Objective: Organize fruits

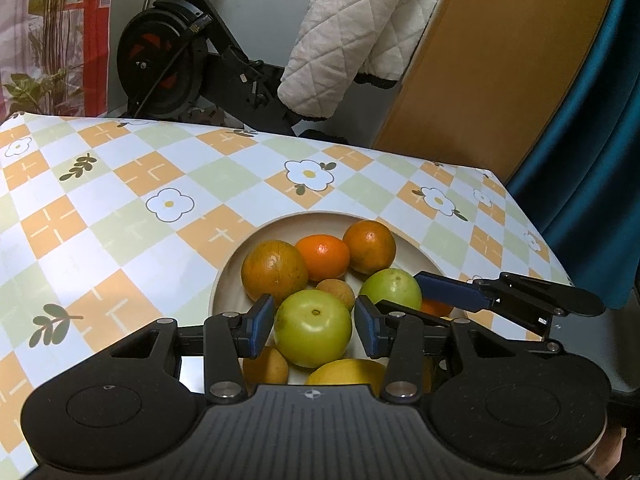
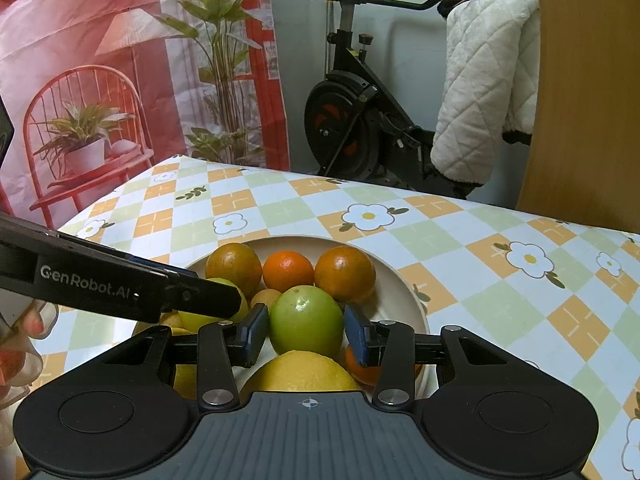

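The left gripper (image 1: 316, 328) has its fingers (image 1: 262, 326) spread just wide enough to bracket the left green fruit (image 1: 314, 334), low in the centre of the left wrist view. The blue pads stand close at both its sides. I cannot tell whether they press on it.

The right gripper (image 2: 306, 334) has its fingers (image 2: 254, 334) on the right green fruit (image 2: 306, 316), low in the centre of the right wrist view. The pads sit flush against both sides, pinching it. In the left wrist view this gripper reaches in from the right edge, one blue finger lying along that fruit's right side.

Both green fruits lie in the bowl (image 1: 228, 280), side by side among the rest of the pile. Behind them, towards the top of the bowl, is a row of three oranges (image 1: 322, 258); the middle one is the brightest. A small tan fruit (image 1: 336, 292) sits between that row and the green ones. A yellow fruit (image 2: 300, 372) lies at the bowl's near edge, partly hidden by the gripper bodies.

The bowl stands on the bench (image 1: 120, 216), which has a checked cloth with white flowers. At the lower left of the right wrist view a hand (image 2: 24, 344) holds the left gripper.

Beyond the bench stand an exercise bike (image 2: 352, 128) and a white quilted blanket (image 1: 360, 32).
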`<state>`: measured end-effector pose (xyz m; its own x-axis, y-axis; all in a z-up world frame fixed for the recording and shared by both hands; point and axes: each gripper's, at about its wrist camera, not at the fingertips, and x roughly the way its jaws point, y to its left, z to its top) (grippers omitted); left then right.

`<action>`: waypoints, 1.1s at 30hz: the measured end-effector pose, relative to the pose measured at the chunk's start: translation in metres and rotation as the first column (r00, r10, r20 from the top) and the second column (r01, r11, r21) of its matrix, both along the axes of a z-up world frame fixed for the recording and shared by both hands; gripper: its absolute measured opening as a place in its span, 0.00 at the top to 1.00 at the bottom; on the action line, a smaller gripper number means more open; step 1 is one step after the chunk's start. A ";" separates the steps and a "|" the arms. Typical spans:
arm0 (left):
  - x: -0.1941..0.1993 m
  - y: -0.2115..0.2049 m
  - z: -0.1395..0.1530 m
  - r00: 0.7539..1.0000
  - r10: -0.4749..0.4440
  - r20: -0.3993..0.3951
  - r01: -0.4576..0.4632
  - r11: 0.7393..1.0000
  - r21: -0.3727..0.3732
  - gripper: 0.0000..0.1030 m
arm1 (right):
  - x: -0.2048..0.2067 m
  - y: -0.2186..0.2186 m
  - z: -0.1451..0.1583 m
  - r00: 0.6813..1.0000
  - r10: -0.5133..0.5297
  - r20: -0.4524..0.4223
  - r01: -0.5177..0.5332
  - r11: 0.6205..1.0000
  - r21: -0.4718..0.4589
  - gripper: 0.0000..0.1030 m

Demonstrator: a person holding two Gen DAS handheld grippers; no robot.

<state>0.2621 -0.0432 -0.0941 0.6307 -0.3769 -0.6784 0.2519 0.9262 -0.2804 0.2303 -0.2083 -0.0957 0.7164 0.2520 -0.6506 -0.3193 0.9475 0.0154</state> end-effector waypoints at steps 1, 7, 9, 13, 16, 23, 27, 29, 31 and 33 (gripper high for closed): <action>-0.001 0.000 0.000 1.000 0.001 0.003 -0.001 1.000 0.002 0.55 | 0.000 0.000 0.000 1.000 -0.001 -0.001 0.001 1.000 -0.003 0.62; -0.004 0.002 0.005 1.000 0.013 0.005 -0.013 1.000 -0.006 0.52 | -0.003 0.001 0.005 1.000 -0.007 -0.004 0.007 1.000 -0.021 0.58; -0.005 0.004 0.006 1.000 0.021 0.007 -0.021 1.000 -0.013 0.45 | -0.004 0.001 0.008 1.000 -0.011 -0.005 0.011 1.000 -0.025 0.51; -0.009 0.007 0.011 0.999 0.032 0.015 -0.032 0.999 -0.017 0.45 | -0.009 0.001 0.015 1.000 -0.019 0.001 0.019 0.999 -0.029 0.42; -0.013 0.007 0.016 0.999 0.035 0.029 -0.035 0.999 -0.001 0.39 | -0.013 0.001 0.021 1.000 -0.025 -0.001 0.025 0.999 -0.025 0.33; -0.027 0.010 0.029 0.995 0.070 0.069 -0.073 0.997 0.040 0.18 | -0.022 -0.002 0.035 0.999 -0.043 -0.014 0.043 0.999 -0.002 0.10; -0.036 0.012 0.037 0.991 0.094 0.093 -0.102 0.992 0.080 0.15 | -0.031 -0.002 0.043 0.998 -0.065 -0.019 0.065 0.998 0.011 0.02; -0.042 0.013 0.042 0.988 0.101 0.116 -0.113 0.988 0.100 0.14 | -0.037 -0.001 0.047 0.997 -0.073 -0.023 0.073 0.997 0.011 0.01; -0.050 0.013 0.047 0.983 0.108 0.146 -0.126 0.985 0.118 0.13 | -0.043 0.001 0.051 0.997 -0.079 -0.025 0.079 0.997 0.013 0.01; -0.058 0.014 0.053 0.980 0.111 0.166 -0.133 0.983 0.128 0.12 | -0.050 0.003 0.055 0.995 -0.092 -0.022 0.093 0.996 0.011 0.01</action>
<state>0.2037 -0.0291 -0.0416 0.7689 -0.2005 -0.6072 0.1655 0.9796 -0.1139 0.1799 -0.2051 -0.0406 0.7228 0.1935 -0.6635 -0.2298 0.9727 0.0333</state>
